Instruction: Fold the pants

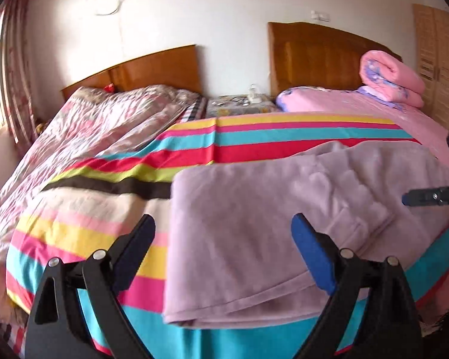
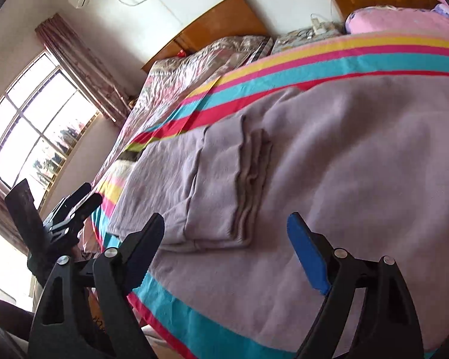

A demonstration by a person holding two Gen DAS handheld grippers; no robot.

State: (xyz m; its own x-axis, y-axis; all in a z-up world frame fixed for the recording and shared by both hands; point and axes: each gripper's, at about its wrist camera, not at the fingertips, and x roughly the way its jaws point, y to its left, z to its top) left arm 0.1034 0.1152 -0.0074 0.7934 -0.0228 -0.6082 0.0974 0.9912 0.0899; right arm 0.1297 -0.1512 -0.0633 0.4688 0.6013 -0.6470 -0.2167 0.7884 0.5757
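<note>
The lilac fleece pants (image 1: 284, 209) lie folded on the striped bedspread (image 1: 254, 137), near the bed's front edge. My left gripper (image 1: 223, 227) hovers over their left edge, jaws wide open and gripping nothing. In the right wrist view the pants (image 2: 359, 164) spread across the bed, with a folded leg end (image 2: 221, 185) lying on top. My right gripper (image 2: 226, 227) stands open just above that leg end, its pads off the cloth. The left gripper (image 2: 74, 206) shows at the left, off the bed's edge. One finger of the right gripper (image 1: 425, 196) reaches in from the right.
A crumpled floral quilt (image 1: 104, 119) covers the left bed. A nightstand (image 1: 239, 103) with small items stands between two wooden headboards. A rolled pink quilt (image 1: 389, 80) lies at the far right. A window (image 2: 36, 125) with curtains is on the left.
</note>
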